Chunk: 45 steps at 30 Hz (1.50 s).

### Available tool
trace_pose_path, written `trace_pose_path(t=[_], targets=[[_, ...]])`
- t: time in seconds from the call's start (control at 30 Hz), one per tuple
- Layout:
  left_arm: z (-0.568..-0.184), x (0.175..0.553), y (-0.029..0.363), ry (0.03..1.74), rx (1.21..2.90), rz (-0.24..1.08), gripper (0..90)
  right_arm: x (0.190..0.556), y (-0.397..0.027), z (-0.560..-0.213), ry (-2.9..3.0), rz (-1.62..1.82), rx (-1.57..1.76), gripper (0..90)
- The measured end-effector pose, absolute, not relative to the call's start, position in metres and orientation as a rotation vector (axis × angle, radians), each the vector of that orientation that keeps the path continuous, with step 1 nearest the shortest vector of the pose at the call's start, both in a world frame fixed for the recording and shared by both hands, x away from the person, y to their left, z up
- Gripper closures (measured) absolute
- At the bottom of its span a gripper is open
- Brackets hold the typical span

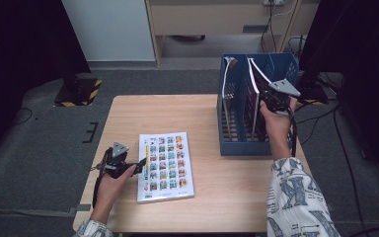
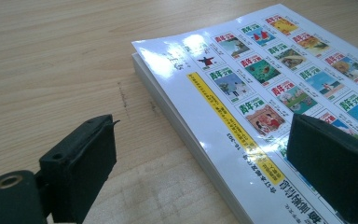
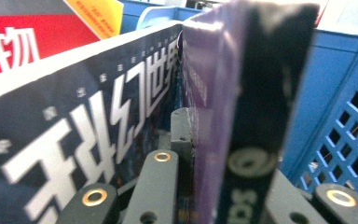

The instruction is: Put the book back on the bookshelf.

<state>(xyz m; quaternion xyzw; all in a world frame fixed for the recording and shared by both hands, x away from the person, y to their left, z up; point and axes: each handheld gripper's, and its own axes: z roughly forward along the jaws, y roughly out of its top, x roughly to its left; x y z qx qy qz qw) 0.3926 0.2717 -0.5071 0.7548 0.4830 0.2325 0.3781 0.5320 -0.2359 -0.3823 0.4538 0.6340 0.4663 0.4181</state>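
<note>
1. Nearest to us, our left claw [image 1: 139, 166] rests low on the counter [image 1: 128, 118], jaws wide, straddling the spine edge of the white picture-grid book [image 1: 167, 167], not gripping it
2. That book lies flat near the counter's front, so we judge it still waits to be filed
3. Farther back on the right, our right claw [image 1: 265, 98] is clamped narrow on the spine of a dark purple book [image 1: 256, 91], held upright inside the blue file rack [image 1: 242, 146]
4. In the right gripper view, the purple book [image 3: 219, 93] stands just beside a navy one [image 3: 74, 130], with a red book [image 3: 23, 32] beyond
5. We reckon this book is nearly seated; releasing it and shelving the flat one remain
</note>
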Motion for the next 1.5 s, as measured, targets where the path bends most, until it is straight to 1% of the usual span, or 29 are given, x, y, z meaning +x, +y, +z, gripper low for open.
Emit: trace_pose_path(t=[0.33, 0.77, 1.13, 1.5], targets=[[-0.508, 0.393, 0.271, 1.234, 1.931, 0.592, 7.9, 0.526, -0.231, -0.387, 1.646, 1.181, 1.137, 81.4], [-0.508, 0.393, 0.269, 1.23, 1.94, 0.591, 7.9, 0.517, -0.228, -0.389, 1.658, 1.201, 1.148, 75.4], [-0.508, 0.392, 0.268, 1.229, 1.941, 0.59, 7.9, 0.515, -0.227, -0.39, 1.655, 1.212, 1.147, 74.1], [-0.508, 0.393, 0.268, 1.226, 1.947, 0.591, 7.9, 0.509, -0.227, -0.39, 1.651, 1.222, 1.154, 68.2]])
